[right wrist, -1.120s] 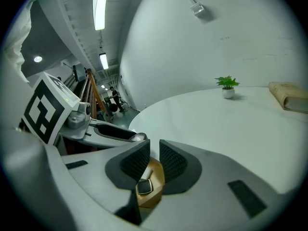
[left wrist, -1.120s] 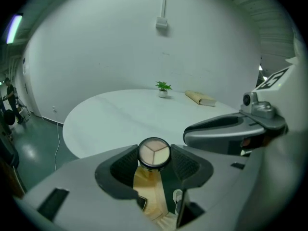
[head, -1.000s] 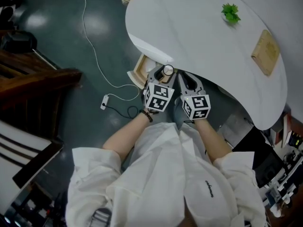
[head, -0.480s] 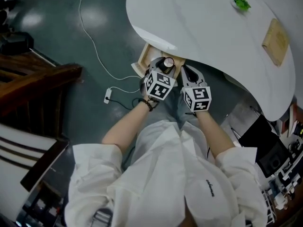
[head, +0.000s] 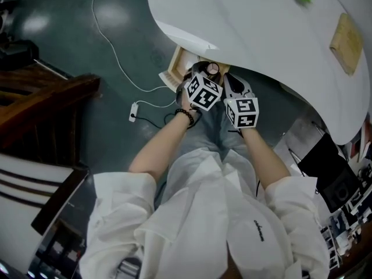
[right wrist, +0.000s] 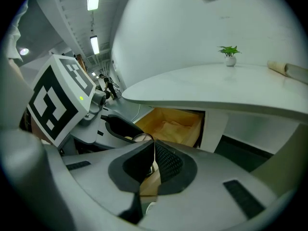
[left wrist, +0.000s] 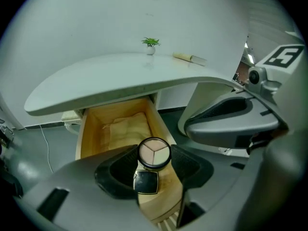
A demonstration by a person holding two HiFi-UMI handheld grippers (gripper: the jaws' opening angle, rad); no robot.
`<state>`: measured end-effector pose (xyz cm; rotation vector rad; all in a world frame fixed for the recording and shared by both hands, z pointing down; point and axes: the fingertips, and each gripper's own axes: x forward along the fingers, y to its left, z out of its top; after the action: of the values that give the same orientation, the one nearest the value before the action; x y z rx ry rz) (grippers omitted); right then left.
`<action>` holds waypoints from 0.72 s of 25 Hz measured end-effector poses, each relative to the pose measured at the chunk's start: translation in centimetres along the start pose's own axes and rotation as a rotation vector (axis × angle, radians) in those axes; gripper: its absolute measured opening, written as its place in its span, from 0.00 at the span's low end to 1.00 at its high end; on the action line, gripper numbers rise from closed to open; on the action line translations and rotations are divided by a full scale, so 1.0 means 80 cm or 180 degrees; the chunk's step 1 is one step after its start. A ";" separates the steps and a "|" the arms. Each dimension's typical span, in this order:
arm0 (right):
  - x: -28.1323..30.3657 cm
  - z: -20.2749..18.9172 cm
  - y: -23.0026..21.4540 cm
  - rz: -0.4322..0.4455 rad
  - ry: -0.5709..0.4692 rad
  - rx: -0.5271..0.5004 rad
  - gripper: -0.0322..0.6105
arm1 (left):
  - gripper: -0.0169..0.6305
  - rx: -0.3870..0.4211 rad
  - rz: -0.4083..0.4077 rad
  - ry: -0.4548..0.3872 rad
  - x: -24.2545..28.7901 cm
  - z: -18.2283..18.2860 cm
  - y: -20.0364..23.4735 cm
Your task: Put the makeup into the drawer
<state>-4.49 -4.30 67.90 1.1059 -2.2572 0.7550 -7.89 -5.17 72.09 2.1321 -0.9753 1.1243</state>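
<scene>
A round makeup compact (left wrist: 154,154) with three pale powder shades and a dark square lid hanging below it sits between the pads of my left gripper (left wrist: 154,161), which is shut on it. It hovers over the front of the open wooden drawer (left wrist: 91,134) under the white table (left wrist: 120,76). In the head view the compact (head: 213,69) shows just beyond the left gripper (head: 204,77). My right gripper (right wrist: 153,160) is right beside it. Its jaws have just been closing and now meet, with nothing between them.
A folded beige cloth (left wrist: 126,126) lies at the back of the drawer. On the table stand a small potted plant (left wrist: 150,43) and a wooden board (head: 347,35). A white cable with a plug (head: 133,114) lies on the dark floor to the left.
Both grippers have moved up the picture and down toward the open drawer. The compact has come with the left gripper and now sits over the drawer's front.
</scene>
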 end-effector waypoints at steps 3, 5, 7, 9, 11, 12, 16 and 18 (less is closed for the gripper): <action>0.005 -0.008 -0.006 -0.0026 0.0023 0.0030 0.09 | 0.38 -0.0041 -0.0033 0.0079 0.011 -0.006 -0.001; 0.006 -0.010 -0.008 -0.0036 0.0030 0.0028 0.09 | 0.38 -0.0047 -0.0071 0.0165 0.019 -0.010 -0.002; 0.005 -0.012 -0.009 -0.0040 0.0029 0.0029 0.09 | 0.38 -0.0016 -0.0111 0.0303 0.028 -0.017 -0.005; 0.004 -0.015 -0.010 -0.0040 0.0024 0.0037 0.09 | 0.38 0.0009 -0.0151 0.0395 0.032 -0.021 -0.008; 0.002 -0.016 -0.011 -0.0042 0.0028 0.0045 0.09 | 0.38 0.0011 -0.0177 0.0430 0.033 -0.021 -0.009; 0.001 -0.017 -0.011 -0.0042 0.0033 0.0047 0.09 | 0.38 0.0006 -0.0183 0.0439 0.033 -0.022 -0.009; -0.002 -0.017 -0.009 -0.0026 0.0035 0.0041 0.09 | 0.38 -0.0005 -0.0171 0.0461 0.033 -0.023 -0.009; -0.002 -0.016 -0.009 -0.0016 0.0027 0.0026 0.09 | 0.38 -0.0015 -0.0170 0.0477 0.033 -0.024 -0.008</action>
<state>-3.57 -3.71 68.86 1.1096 -2.2453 0.7661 -7.23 -4.32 75.24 2.0250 -0.8472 1.2344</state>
